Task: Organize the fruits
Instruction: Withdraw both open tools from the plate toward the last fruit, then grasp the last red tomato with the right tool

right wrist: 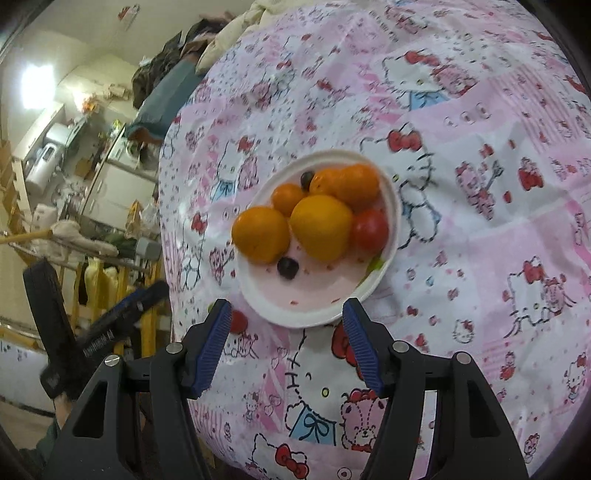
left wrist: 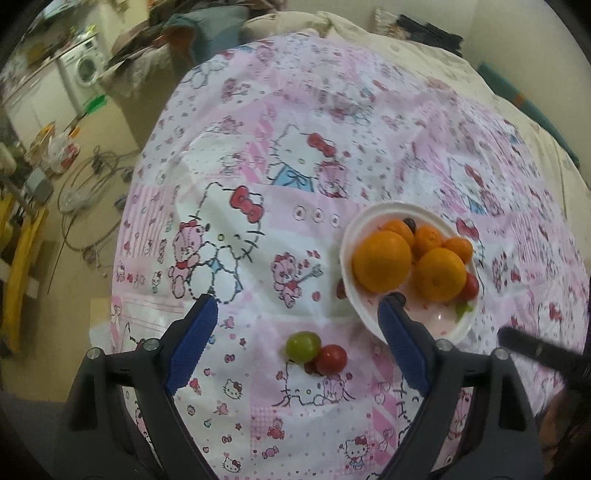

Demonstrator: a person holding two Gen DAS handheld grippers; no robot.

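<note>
A white plate [left wrist: 448,326] sits on the pink Hello Kitty cloth [left wrist: 295,155] and holds several oranges [left wrist: 382,260], a red tomato [left wrist: 471,286] and dark grapes. In front of it, loose on the cloth, lie a green grape [left wrist: 303,346] and a red cherry tomato [left wrist: 331,359]. My left gripper [left wrist: 297,306] is open above them, empty. In the right wrist view the plate [right wrist: 295,310] with oranges [right wrist: 320,227], a tomato [right wrist: 369,229] and a dark grape [right wrist: 287,267] lies just beyond my open, empty right gripper [right wrist: 286,310]. A red tomato [right wrist: 238,320] lies by its left finger.
The table's left edge drops to a cluttered floor with cables [left wrist: 88,206], a yellow frame [left wrist: 22,273] and a washing machine [left wrist: 83,68]. Bedding [left wrist: 388,33] lies beyond the table. The left gripper shows at the right wrist view's left [right wrist: 110,325].
</note>
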